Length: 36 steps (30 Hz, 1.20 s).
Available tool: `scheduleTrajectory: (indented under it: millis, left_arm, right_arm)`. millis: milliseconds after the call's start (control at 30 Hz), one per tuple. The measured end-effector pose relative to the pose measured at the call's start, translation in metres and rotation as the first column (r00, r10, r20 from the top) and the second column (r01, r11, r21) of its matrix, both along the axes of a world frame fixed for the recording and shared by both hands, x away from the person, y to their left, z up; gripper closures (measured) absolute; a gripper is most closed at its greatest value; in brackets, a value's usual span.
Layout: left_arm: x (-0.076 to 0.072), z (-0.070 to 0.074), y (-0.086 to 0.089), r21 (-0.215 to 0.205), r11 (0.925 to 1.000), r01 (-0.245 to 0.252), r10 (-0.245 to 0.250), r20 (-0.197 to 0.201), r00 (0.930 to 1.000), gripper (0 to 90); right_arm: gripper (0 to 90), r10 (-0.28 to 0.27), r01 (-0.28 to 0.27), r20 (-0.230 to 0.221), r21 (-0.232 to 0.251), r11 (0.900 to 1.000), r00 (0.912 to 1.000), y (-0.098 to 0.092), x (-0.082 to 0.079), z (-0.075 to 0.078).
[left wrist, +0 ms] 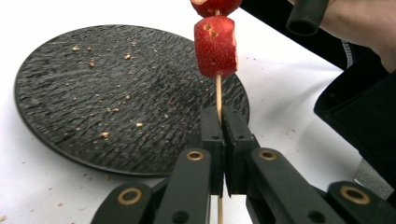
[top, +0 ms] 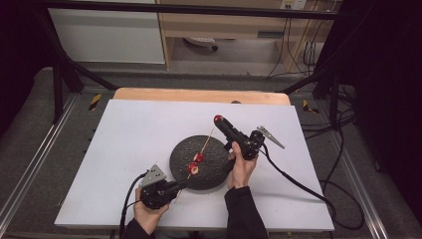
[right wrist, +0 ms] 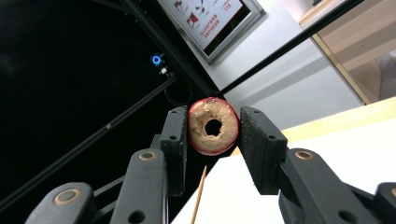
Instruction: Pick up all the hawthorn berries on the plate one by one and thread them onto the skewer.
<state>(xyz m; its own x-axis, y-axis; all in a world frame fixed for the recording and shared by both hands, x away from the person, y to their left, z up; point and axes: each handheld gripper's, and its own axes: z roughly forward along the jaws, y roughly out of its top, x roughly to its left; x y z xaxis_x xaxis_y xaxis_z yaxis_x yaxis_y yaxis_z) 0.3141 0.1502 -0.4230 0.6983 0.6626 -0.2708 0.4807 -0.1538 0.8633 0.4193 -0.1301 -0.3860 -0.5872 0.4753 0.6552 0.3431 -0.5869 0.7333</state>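
In the left gripper view we see the left gripper with its 2 black jaws pressed together on a thin wooden skewer, so it is closed and gripping this stick. The skewer rises from between the jaws and passes through a red fruit piece, and a second red piece sits just above it at the top edge of the view. Behind the skewer lies a round black plate with small crumbs on its rough surface. In the high view the left gripper is at the near side of the plate, and the skewer goes from it slantwise over the plate, carrying the 2 red pieces close together above the plate. In the right gripper view the right gripper is closed on a red fruit slice with a pale cut face and a round hole in the middle; both pads touch its sides. Below it the pointed tip of the skewer is visible, apart from the slice. In the high view the right gripper holds this slice beyond the far edge of the plate, near the far end of the skewer. All this stands on a white table top.
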Motion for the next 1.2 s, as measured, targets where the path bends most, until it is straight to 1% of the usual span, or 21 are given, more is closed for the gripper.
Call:
scheduleTrajectory:
  millis: [200,300,400,733,900,967,1200]
  left_arm:
    - [-0.0007,0.0019,-0.0067,-0.015,0.9999,0.007,-0.007,0.002,1.0,87.6]
    - [-0.0006,0.0023,-0.0073,-0.016,0.9999,0.005,-0.005,0.005,1.0,87.6]
    - [-0.0007,0.0022,-0.0069,-0.026,0.9997,0.002,-0.002,0.008,1.0,87.6]
    - [-0.0004,0.0014,-0.0046,-0.026,0.9996,-0.004,0.004,0.006,1.0,87.6]
    - [-0.0005,0.0014,-0.0065,-0.031,0.9995,-0.001,0.001,0.008,1.0,87.6]
    - [-0.0011,0.0014,-0.0076,-0.026,0.9997,0.001,-0.001,0.011,0.9999,87.6]
    - [0.0,0.0028,-0.0097,-0.068,0.9976,-0.014,0.015,0.003,0.9999,87.7]
  right_arm:
    - [63.7,0.007,-0.007,-0.001,0.016,1.0,1.0,0.0005,0.0005,-0.0009]
    - [63.7,0.01,-0.01,0.002,0.018,1.0,0.9999,0.0004,-0.0002,-0.0008]
    - [63.7,0.011,-0.011,0.003,0.023,1.0,0.9999,0.0003,-0.001,-0.0003]
    - [63.7,0.014,-0.014,0.004,0.023,1.0,0.9999,-0.0001,-0.0011,0.0]
    - [63.7,0.017,-0.018,0.005,0.027,0.999,0.9998,0.0001,-0.0016,0.0]
    - [63.7,0.018,-0.018,0.005,0.027,0.999,0.9998,0.0005,-0.0014,-0.0006]
    - [63.8,0.028,-0.028,0.002,0.046,0.999,0.9996,0.0026,-0.003,-0.0026]
